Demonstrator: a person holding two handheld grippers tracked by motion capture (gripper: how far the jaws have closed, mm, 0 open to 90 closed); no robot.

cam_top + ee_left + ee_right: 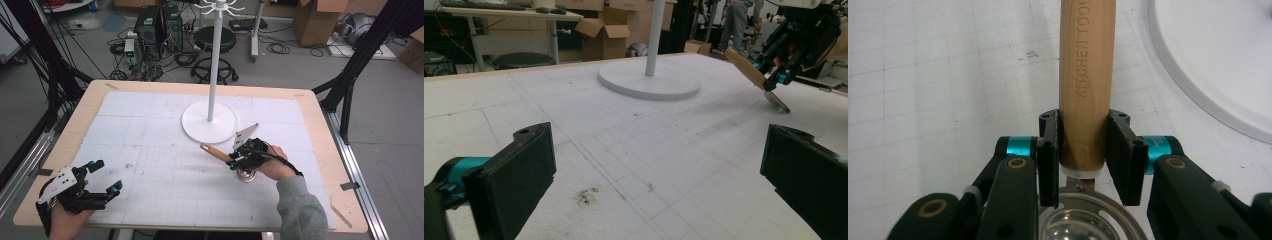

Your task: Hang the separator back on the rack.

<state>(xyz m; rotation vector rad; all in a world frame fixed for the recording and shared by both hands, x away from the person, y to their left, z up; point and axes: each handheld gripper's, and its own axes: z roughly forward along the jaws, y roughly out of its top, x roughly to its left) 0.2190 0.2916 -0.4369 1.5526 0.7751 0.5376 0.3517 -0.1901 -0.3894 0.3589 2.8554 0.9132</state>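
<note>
A kitchen tool with a wooden handle [1084,75] and a shiny metal bowl [1088,220] is clamped in my right gripper [1083,155], whose pads press the handle's lower end from both sides. From above, my right gripper [234,161] sits right of the table's centre, with the handle [215,151] pointing up and left and the bowl [246,175] under the hand. A white hook stand has its round base [209,122] just beyond and a tall pole [215,60]. My left gripper [107,176] rests at the near left corner, open and holding nothing [659,175].
A white gridded mat [150,150] covers the wooden table [75,125]. Black frame legs [350,75] stand off the right edge. Behind the table are a stool [215,40], computer boxes [157,25] and cardboard boxes [315,20].
</note>
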